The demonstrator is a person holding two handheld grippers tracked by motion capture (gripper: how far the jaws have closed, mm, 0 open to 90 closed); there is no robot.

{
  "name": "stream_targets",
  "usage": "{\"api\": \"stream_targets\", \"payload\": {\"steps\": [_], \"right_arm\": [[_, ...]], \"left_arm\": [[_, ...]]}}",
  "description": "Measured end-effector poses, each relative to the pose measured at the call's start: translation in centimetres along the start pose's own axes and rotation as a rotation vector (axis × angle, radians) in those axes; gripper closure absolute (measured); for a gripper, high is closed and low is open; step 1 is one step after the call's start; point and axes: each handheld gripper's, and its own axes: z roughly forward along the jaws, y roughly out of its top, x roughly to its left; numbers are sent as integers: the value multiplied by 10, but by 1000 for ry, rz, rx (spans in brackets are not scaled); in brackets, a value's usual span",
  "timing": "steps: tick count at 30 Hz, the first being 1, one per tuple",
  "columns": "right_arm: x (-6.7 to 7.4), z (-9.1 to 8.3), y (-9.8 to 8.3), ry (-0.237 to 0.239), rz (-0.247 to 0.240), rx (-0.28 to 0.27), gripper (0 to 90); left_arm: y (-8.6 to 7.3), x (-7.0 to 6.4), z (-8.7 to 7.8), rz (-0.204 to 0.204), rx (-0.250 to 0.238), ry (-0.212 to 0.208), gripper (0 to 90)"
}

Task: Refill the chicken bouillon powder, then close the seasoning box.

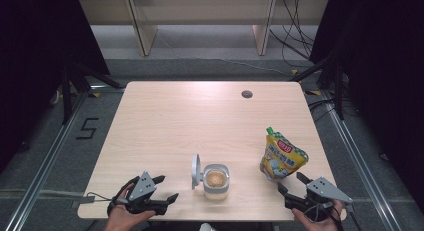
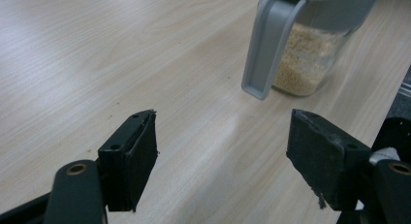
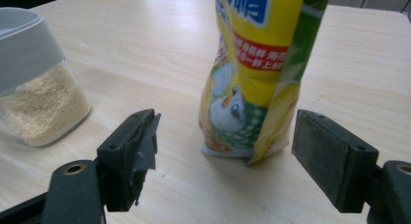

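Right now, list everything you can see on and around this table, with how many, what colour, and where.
Light wooden table: one, pale wood, centre of the high view.
Clear plastic jar with tan granules: one, grey rim, near edge of the table at the middle, upright.
Grey flip lid: one, grey, standing open at the jar's left side.
Yellow and green stand-up pouch: one, yellow with green top and red label, right part of the table, upright.
Round grey cable port: one, dark grey, far right part of the tabletop.
Wooden shelf legs: two, pale, floor beyond the table.
Left gripper: one, black, near left edge, jaws open, empty.
Right gripper: one, black, near right edge, jaws open toward the pouch, empty.
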Motion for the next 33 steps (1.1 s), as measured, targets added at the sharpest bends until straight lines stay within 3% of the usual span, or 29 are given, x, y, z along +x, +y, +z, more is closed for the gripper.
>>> {"api": "stream_targets", "payload": {"steps": [6,8,9,14,15,20,22,25,26,27,29,30,33], "right_arm": [[2,-2,-2,5,17,19,250],[2,-1,-2,3,1,15,250],[2,-2,-2,3,1,16,250],[2,-2,-2,0,-3,11,252],[2,-2,-2,3,-5,11,252],[2,-2,-2,11,-2,23,256],[2,-2,-2,9,2,20,257],[3,-3,-2,13,5,25,258],[4,-3,-2,13,6,27,258],[3,-2,-3,13,-1,25,259],[3,-2,-3,13,-1,32,259],[3,-2,-2,15,-6,25,260],[4,-2,-3,16,-4,24,262]], "left_arm": [[9,0,-2,-14,-8,-5,258],[15,2,-3,8,-8,-2,258],[17,0,-3,-21,-18,0,259],[32,3,-3,9,-22,-2,301],[35,2,-2,-15,-35,-20,332],[46,0,-4,42,-51,-69,675],[49,-2,-4,66,-58,-71,767],[53,-6,-3,62,-70,-91,869],[54,-5,-3,88,-69,-93,886],[55,-7,-3,67,-67,-93,889],[57,-8,-3,76,-67,-108,890],[58,-11,-3,60,-71,-117,891],[63,-14,-3,89,-78,-131,891]]}}
